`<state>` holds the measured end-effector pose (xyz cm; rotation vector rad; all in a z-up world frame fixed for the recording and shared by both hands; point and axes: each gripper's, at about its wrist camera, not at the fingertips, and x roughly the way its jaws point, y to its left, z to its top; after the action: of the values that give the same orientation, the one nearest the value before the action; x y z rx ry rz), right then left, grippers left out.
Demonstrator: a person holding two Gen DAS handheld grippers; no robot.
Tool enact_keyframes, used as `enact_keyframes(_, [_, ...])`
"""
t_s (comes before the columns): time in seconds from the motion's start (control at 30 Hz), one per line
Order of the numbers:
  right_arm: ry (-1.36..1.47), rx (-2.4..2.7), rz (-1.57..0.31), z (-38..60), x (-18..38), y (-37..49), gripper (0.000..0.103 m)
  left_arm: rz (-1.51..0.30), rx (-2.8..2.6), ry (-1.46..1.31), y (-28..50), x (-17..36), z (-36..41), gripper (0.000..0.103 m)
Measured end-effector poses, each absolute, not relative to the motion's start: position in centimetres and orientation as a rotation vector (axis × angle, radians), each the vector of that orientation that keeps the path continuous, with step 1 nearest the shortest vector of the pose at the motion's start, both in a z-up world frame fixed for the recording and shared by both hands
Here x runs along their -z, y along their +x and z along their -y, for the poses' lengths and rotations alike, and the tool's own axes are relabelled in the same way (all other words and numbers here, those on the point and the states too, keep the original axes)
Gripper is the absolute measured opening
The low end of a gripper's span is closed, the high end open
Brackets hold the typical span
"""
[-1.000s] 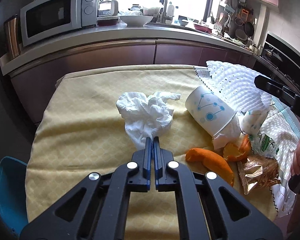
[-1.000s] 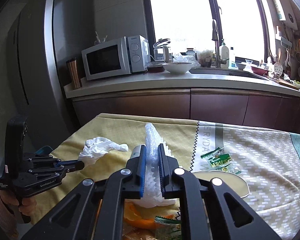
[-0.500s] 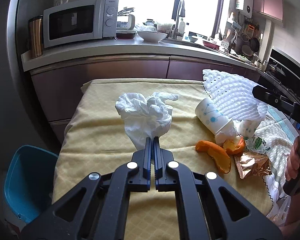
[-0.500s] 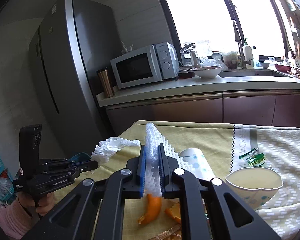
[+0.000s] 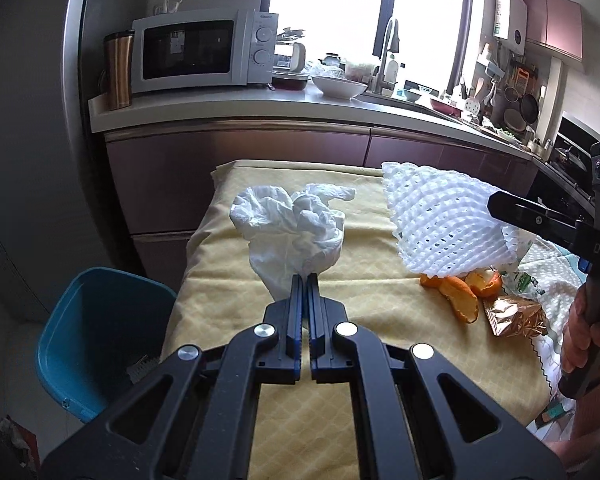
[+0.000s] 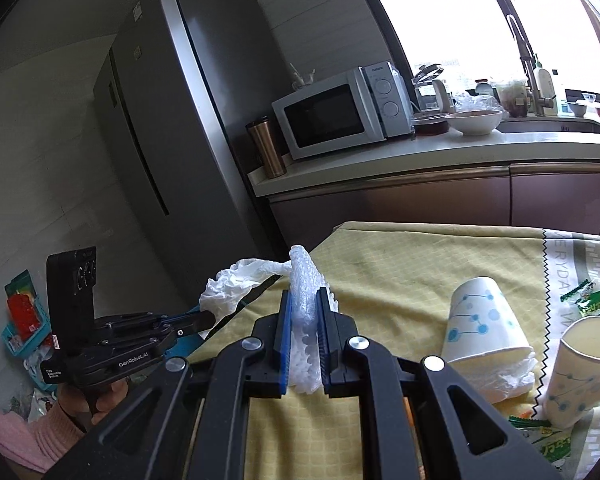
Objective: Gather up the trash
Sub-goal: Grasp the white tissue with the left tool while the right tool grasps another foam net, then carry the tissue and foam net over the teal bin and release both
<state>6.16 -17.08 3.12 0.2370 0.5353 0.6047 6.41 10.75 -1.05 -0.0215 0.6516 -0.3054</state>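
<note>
My left gripper (image 5: pixel 304 280) is shut on a crumpled white tissue (image 5: pixel 292 232) and holds it above the yellow tablecloth (image 5: pixel 360 300) near the table's left edge. My right gripper (image 6: pixel 304 300) is shut on a white foam fruit net (image 6: pixel 306 280), which also shows in the left wrist view (image 5: pixel 440 224) lifted over the table. A blue trash bin (image 5: pixel 96 332) stands on the floor left of the table. Orange peels (image 5: pixel 460 300), a gold wrapper (image 5: pixel 516 316) and two paper cups (image 6: pixel 484 328) lie on the table.
A counter with a microwave (image 5: pixel 200 52), a copper tumbler (image 5: pixel 118 68) and a bowl (image 5: pixel 340 86) runs behind the table. A grey fridge (image 6: pixel 180 120) stands at the left. Green wrappers (image 6: pixel 588 300) lie on the white cloth at the right.
Both grippers have lifted and swung left with their loads, toward the table's left edge. The blue bin has come into fuller view.
</note>
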Motion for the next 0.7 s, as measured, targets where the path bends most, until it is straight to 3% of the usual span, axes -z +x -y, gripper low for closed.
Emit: enact_keyframes(0.7, [0.235, -0.825, -0.595, 9.0, -2.7, 9.3, 0.010, -0.637, 0.132, -0.065, 3.1, 0.5, -18.9, 0.003])
